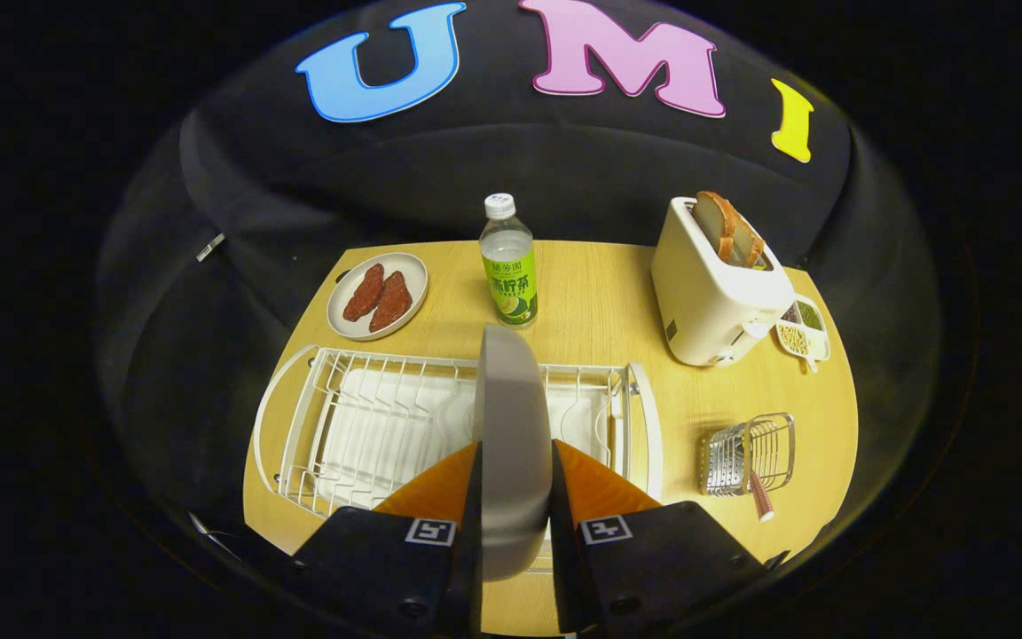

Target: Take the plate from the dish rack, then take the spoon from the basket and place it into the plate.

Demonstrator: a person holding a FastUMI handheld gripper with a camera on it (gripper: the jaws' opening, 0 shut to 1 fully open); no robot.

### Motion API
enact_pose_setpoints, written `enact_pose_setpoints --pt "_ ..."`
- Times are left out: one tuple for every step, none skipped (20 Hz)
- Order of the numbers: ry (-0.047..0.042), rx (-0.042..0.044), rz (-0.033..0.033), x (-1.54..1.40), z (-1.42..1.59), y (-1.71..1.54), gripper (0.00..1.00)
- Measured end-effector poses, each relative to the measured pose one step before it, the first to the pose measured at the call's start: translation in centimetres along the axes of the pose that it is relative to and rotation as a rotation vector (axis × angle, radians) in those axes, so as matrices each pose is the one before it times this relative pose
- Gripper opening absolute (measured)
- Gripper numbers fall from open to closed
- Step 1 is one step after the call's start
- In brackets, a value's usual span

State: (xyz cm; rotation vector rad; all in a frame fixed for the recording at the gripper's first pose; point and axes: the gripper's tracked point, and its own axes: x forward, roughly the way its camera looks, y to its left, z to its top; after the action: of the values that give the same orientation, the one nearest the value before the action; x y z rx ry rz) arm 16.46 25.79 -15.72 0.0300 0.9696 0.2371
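Gripper pinching grey plate edge-on, over dish rack.
Rel. to the rack, L to R: small plate w/ two red meat pcs behind its left end; bottle behind its middle; plate upright betw. both fingers, above rack's middle; toaster w/ bread behind & right; wire basket right of the rack on worktop, spoon handle poking out of basket's front; divided snack dish beside toaster, farthest right.
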Motion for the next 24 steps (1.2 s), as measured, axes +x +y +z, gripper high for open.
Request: enact_pose_setpoints --pt "0.00825 -0.00079 -0.00128 -0.021 -0.284 -0.181 0.36" --pt "0.00347 0.00756 -0.00522 -0.033 -0.011 -0.295 0.36" --pt "-0.00700 0.00406 0.00067 -0.103 0.144 -0.113 0.36" --pt "-0.01824 0.00879 -0.00401 -0.145 0.584 -0.256 0.36" --pt "-0.01634 0.00309 -0.00537 -0.219 0.440 -0.206 0.36" --pt "-0.00359 0.00900 0.00039 -0.072 0.157 -0.244 0.35" --pt "0.00830 0.00446 0.00773 -0.084 -0.195 0.073 0.34" --pt "0.00511 -0.00583 -0.00486 -0.011 -0.234 -0.340 0.33" --pt "0.00048 -0.00809 -0.00318 0.056 -0.188 -0.402 0.31" --pt "-0.00050 0.00463 0.01582 -0.057 -0.231 0.077 0.27" --pt "0.00498 0.00455 0.00693 0.014 -0.553 0.130 0.24" --pt "0.00138 -0.00558 0.00506 -0.189 -0.251 -0.243 0.23" --pt "-0.00413 -0.00784 0.00542 -0.171 -0.102 -0.257 0.23" --pt "-0.00930 -0.00785 0.00898 -0.407 0.023 -0.216 0.23" --pt "-0.00909 -0.00606 0.01182 -0.493 -0.066 -0.294 0.23" --pt "-0.00702 -0.00151 0.01611 -0.713 -0.040 -0.317 0.23" --pt "-0.00884 0.00253 0.01934 -0.826 -0.066 -0.316 0.23" --pt "-0.01096 0.00747 0.01943 -0.950 -0.020 -0.385 0.23" --pt "-0.01055 0.00996 0.01855 -0.980 -0.090 -0.555 0.23" --pt "-0.00703 0.00956 0.01826 -1.018 -0.100 -0.642 0.23" --pt "-0.00137 0.01544 0.01437 -1.142 -0.316 -0.798 0.23" --pt "-0.00582 0.01539 0.01984 -1.237 -0.245 -0.712 0.23" --pt "-0.00386 0.01231 0.01916 -1.178 -0.261 -0.736 0.23" --pt "-0.00406 0.01163 0.01466 -1.288 -0.405 -0.835 0.23"
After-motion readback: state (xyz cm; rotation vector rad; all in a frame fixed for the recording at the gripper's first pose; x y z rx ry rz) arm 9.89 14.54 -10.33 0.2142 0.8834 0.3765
